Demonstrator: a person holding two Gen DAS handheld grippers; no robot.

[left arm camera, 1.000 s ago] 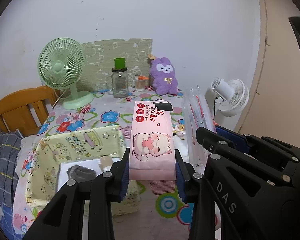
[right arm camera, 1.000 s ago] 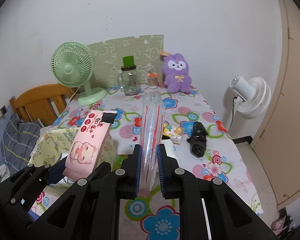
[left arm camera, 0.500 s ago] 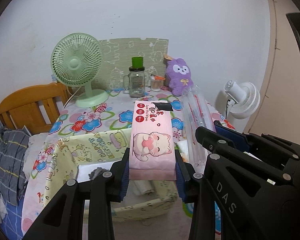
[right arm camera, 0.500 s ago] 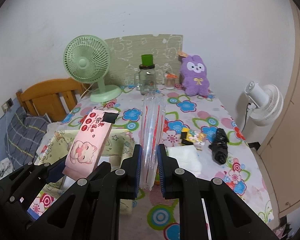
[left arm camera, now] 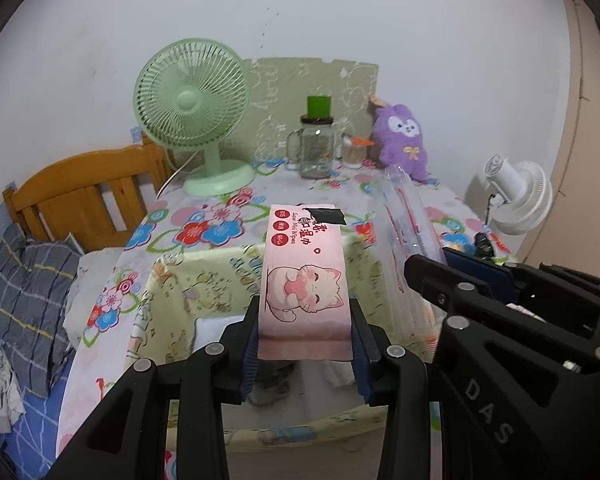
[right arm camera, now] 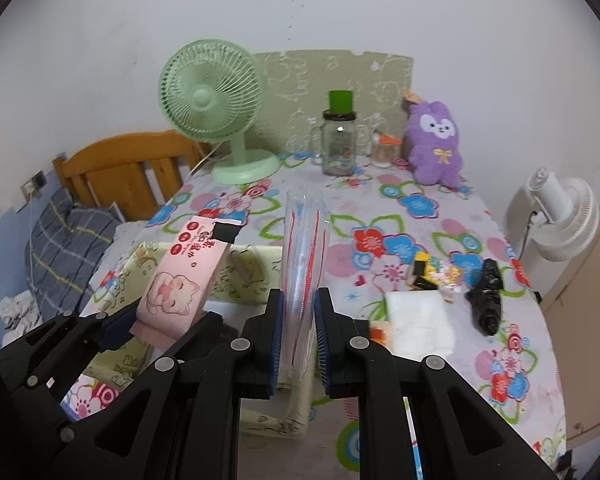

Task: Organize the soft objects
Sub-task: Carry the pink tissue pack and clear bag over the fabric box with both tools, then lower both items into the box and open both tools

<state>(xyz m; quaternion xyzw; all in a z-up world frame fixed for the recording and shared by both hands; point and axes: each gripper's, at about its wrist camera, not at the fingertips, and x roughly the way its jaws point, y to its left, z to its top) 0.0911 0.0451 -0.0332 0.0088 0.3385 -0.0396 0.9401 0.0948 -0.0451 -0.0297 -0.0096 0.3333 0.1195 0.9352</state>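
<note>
My left gripper (left arm camera: 304,336) is shut on a pink wet-wipes pack (left arm camera: 304,280) with a cat drawing, held above a yellow-green fabric storage box (left arm camera: 204,280). My right gripper (right arm camera: 296,328) is shut on a clear plastic package with red stripes (right arm camera: 302,256), held upright over the box's right edge (right arm camera: 252,256). The pink pack also shows in the right wrist view (right arm camera: 180,284), and the clear package in the left wrist view (left arm camera: 408,232). White and grey items lie inside the box, mostly hidden.
On the flowered table (right arm camera: 412,208): a green fan (right arm camera: 216,104), a glass jar with green lid (right arm camera: 338,140), a purple plush (right arm camera: 436,140), a white tissue pack (right arm camera: 418,316), a black folded umbrella (right arm camera: 488,296), small snack packets (right arm camera: 436,276). A wooden chair (left arm camera: 84,200) and white fan (right arm camera: 556,220) flank it.
Both grippers have moved left and forward with their loads, so the fabric box now lies beneath them. Both grips are unchanged.
</note>
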